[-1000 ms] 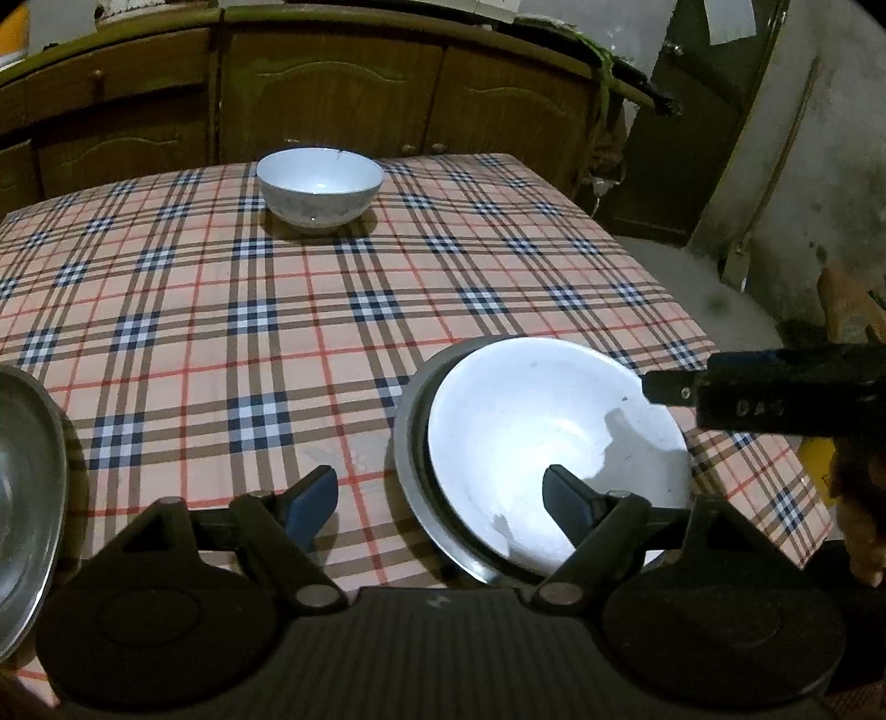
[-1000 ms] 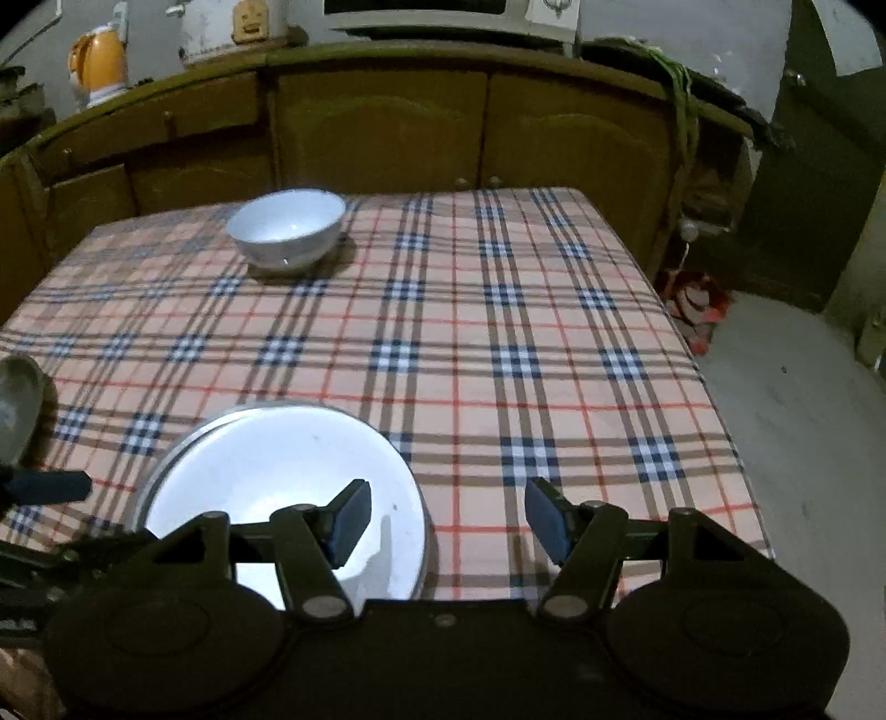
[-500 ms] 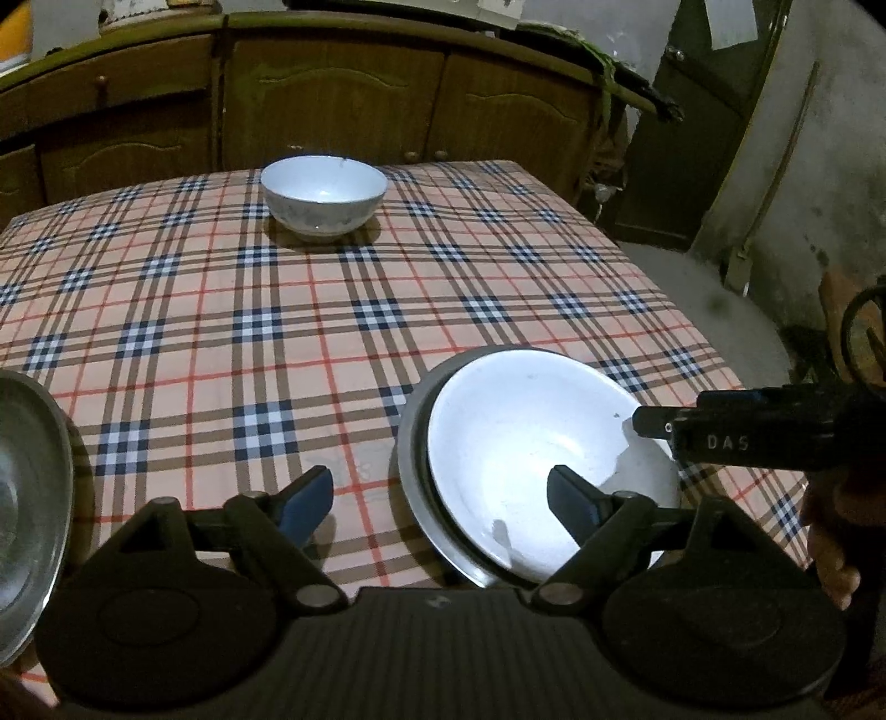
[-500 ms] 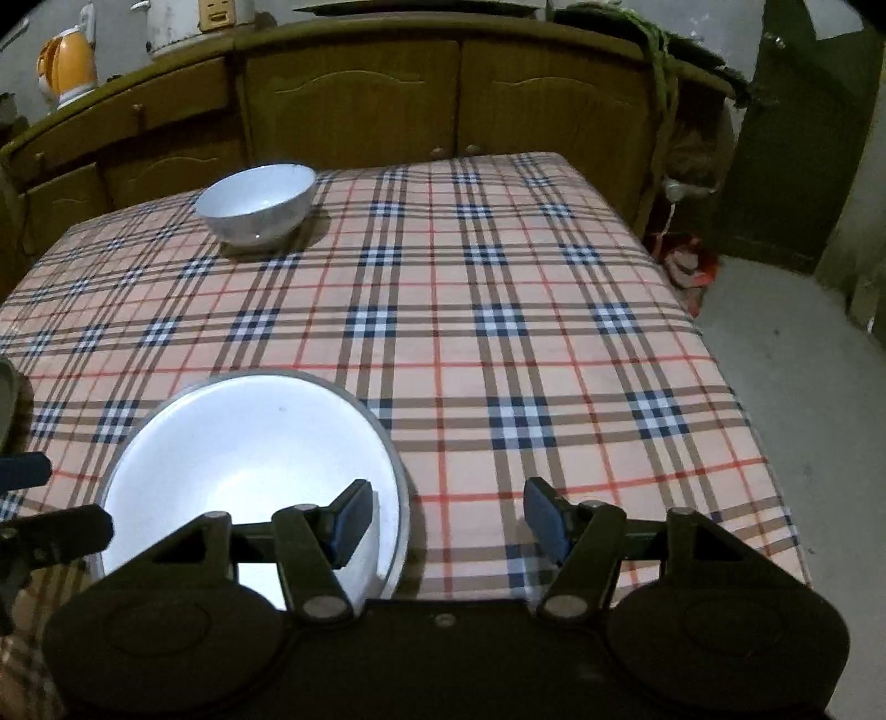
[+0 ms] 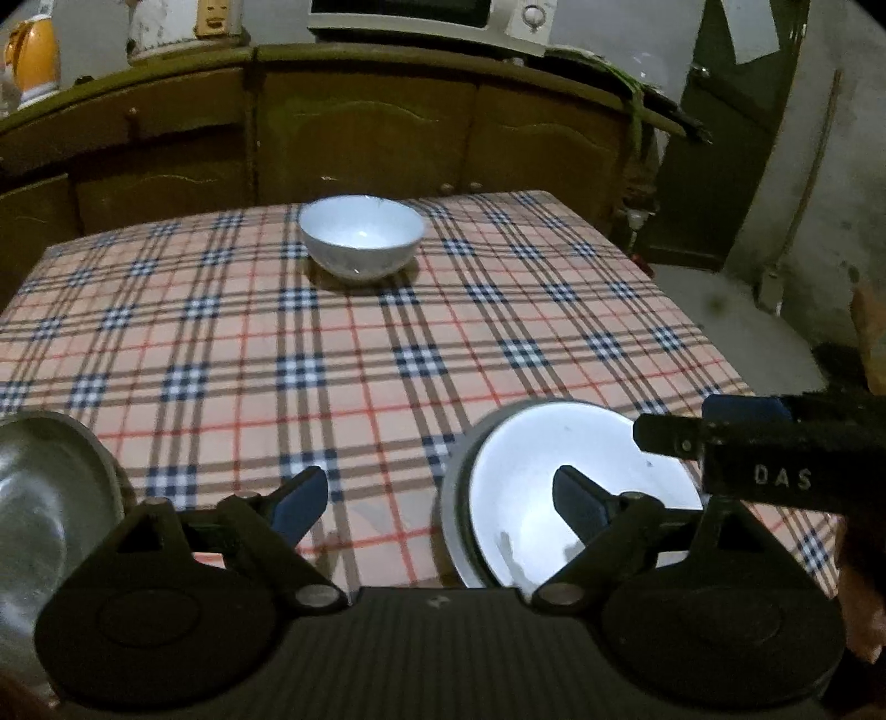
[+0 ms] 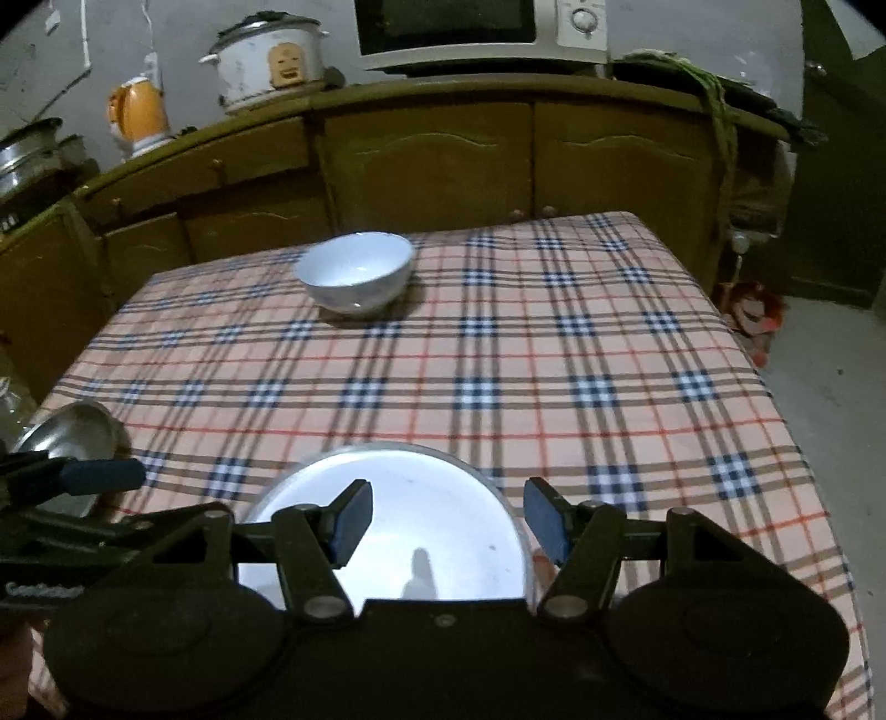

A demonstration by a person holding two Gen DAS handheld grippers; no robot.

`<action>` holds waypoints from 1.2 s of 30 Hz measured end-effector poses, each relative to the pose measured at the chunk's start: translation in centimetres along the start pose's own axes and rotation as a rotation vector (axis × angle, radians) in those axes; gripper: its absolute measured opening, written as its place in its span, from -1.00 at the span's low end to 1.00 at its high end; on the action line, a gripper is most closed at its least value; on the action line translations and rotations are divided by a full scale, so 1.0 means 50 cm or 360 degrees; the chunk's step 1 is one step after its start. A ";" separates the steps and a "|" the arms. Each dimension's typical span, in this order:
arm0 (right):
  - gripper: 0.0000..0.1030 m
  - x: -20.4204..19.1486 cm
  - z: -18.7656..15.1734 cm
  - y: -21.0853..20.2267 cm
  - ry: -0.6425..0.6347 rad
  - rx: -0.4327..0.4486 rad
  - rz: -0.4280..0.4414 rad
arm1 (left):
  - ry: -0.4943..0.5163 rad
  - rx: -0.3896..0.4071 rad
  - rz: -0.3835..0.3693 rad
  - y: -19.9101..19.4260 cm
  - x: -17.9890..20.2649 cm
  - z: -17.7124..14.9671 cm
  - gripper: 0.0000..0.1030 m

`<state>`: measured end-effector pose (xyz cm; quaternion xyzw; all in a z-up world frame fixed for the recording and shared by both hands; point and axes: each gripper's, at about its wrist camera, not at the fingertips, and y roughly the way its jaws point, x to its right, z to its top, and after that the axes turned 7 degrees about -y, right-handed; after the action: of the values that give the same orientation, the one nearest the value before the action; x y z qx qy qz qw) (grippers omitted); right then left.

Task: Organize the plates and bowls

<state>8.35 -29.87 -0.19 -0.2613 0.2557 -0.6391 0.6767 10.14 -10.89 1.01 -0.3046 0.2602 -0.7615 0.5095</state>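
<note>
A small white bowl (image 5: 360, 243) (image 6: 354, 271) stands at the far side of the plaid-covered table (image 5: 221, 360). Near the front edge a wide white dish (image 5: 554, 498) (image 6: 398, 526) rests in a metal plate (image 5: 451, 498). A second metal plate (image 5: 44, 498) (image 6: 72, 437) lies at the front left. My left gripper (image 5: 437, 501) hovers over the stack's left rim with its jaws opening and nothing held between them. My right gripper (image 6: 448, 520) (image 5: 720, 437) is open above the white dish, its pads clear of the rim.
Brown cupboards (image 6: 432, 166) run behind the table, carrying a microwave (image 6: 476, 27), a rice cooker (image 6: 266, 61) and an orange kettle (image 6: 138, 113). The table's right edge drops to bare floor (image 6: 830, 387). A dark door (image 5: 720, 138) stands at the far right.
Both views have tipped upward, bringing the cupboard top into sight. The left jaws stand wider. The right gripper has shifted so the white dish now sits centred under its fingers.
</note>
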 end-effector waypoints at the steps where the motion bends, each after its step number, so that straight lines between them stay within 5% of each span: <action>1: 0.44 -0.003 0.002 0.000 -0.0004 0.0004 0.0005 | -0.0004 0.0006 0.0009 -0.001 -0.001 0.003 0.78; 36: 0.46 -0.020 0.145 0.051 0.0024 0.0095 0.0108 | -0.0059 0.0026 0.0172 0.018 -0.047 0.136 0.81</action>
<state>15.08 -28.55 3.39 -0.2272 0.2504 -0.6251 0.7035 16.33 -9.58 4.51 -0.3000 0.2605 -0.7293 0.5570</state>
